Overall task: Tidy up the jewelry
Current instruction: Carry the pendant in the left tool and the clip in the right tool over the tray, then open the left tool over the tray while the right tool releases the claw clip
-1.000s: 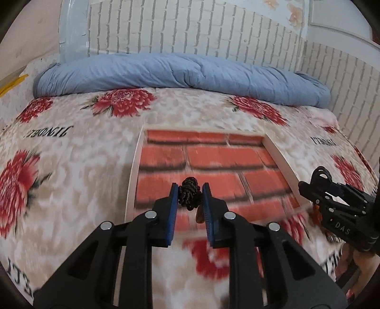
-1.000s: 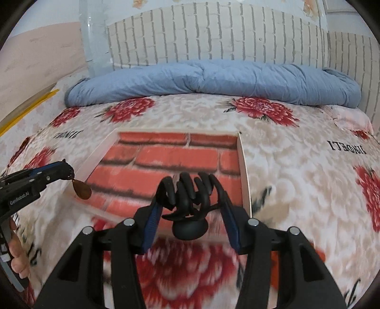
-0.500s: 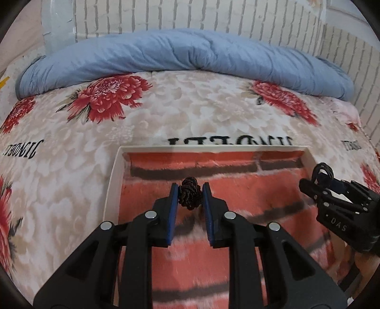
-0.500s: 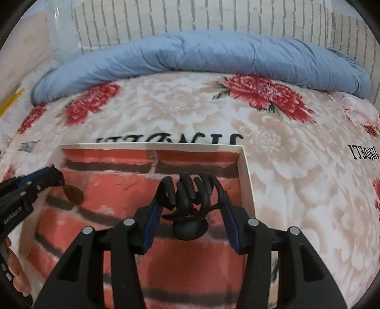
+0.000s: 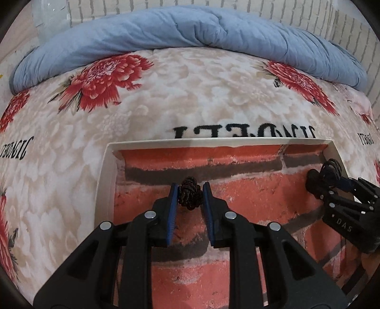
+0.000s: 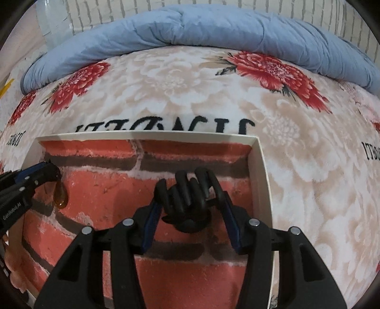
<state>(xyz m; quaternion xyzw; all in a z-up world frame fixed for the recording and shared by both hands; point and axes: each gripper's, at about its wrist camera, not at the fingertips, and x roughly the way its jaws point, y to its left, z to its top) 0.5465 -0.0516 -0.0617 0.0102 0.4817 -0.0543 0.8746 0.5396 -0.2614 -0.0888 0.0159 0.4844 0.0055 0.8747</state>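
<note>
A bed covered by a cream blanket [image 5: 190, 99] with red flowers and black lettering fills both views, with a rolled blue duvet [image 5: 190, 35] along its far edge and a pale brick-pattern wall [image 6: 166, 7] behind. On the blanket, directly under both tools, lies a shallow white tray [image 5: 104, 180] lined with a red brick print.

Both grippers tilt steeply down over the tray. The left gripper [image 5: 189, 193] has its 2 blue pads pressed against a dark braided knot [image 5: 189, 195]; in the right wrist view an amber drop pendant [image 6: 60, 196] hangs below its tip, over the tray's left part. The right gripper [image 6: 190, 204] is over the tray's right side, near the white rim. Its jaws are opening, and a black hair claw clip [image 6: 190, 197] sits between them with its prongs pointing away from the camera; the right pad looks still against the clip, the left side I cannot tell. A bit of a hand [image 6: 10, 280] shows at the left edge behind the left gripper.
</note>
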